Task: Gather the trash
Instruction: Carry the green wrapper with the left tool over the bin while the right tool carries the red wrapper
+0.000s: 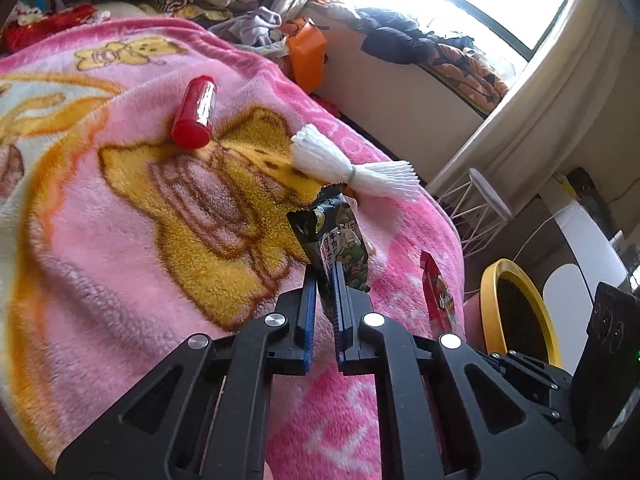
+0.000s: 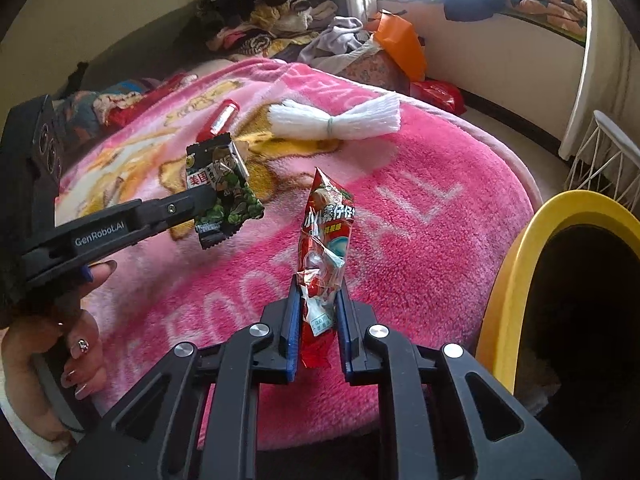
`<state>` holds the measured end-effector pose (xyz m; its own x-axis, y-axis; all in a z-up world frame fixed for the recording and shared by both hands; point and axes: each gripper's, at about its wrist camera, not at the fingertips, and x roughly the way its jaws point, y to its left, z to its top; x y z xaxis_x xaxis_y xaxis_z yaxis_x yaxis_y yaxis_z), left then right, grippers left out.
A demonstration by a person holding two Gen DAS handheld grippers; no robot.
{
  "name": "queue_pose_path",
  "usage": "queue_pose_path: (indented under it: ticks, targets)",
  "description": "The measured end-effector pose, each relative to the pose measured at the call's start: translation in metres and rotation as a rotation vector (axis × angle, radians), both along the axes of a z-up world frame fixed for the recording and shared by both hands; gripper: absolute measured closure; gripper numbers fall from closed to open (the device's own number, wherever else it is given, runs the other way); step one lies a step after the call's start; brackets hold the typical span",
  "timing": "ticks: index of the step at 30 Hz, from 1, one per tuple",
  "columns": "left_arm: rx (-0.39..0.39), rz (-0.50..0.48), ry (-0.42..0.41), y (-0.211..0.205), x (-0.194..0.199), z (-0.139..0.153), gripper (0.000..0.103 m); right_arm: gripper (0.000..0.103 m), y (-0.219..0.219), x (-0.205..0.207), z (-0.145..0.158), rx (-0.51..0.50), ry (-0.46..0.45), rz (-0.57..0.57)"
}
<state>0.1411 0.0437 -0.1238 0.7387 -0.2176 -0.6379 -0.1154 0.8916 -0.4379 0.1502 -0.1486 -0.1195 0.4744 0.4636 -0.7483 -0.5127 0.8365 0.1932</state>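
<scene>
Crinkled red foil snack wrapper [image 2: 320, 256] sits clamped in the right gripper [image 2: 318, 296], black-green packet [image 1: 336, 248] in the left gripper [image 1: 324, 280]; both should release squarely over the yellow-rimmed bin [image 2: 516, 280] alongside

A bed covered by a pink fleece blanket [image 1: 120, 208] with a yellow cartoon bear carried two loose things: a red cylindrical tube [image 1: 195, 112] lying on its side, and near it, apart, a white pleated foam net [image 1: 348, 168] cinched at the middle.
</scene>
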Motion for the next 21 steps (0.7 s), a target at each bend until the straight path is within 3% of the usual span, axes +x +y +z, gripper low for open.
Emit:
queue_pose_path:
  ticks: [9,21]
  targets:
    - [0.022,-0.031,-0.045,-0.008,-0.011,0.019,0.099,0.088,-0.001,-0.016,0.018,0.052,-0.032,0.012]
    - [0.024,-0.076,-0.094,-0.027,-0.022,0.040,0.099,0.088,-0.032,-0.028,0.038,0.081,-0.095,-0.064]
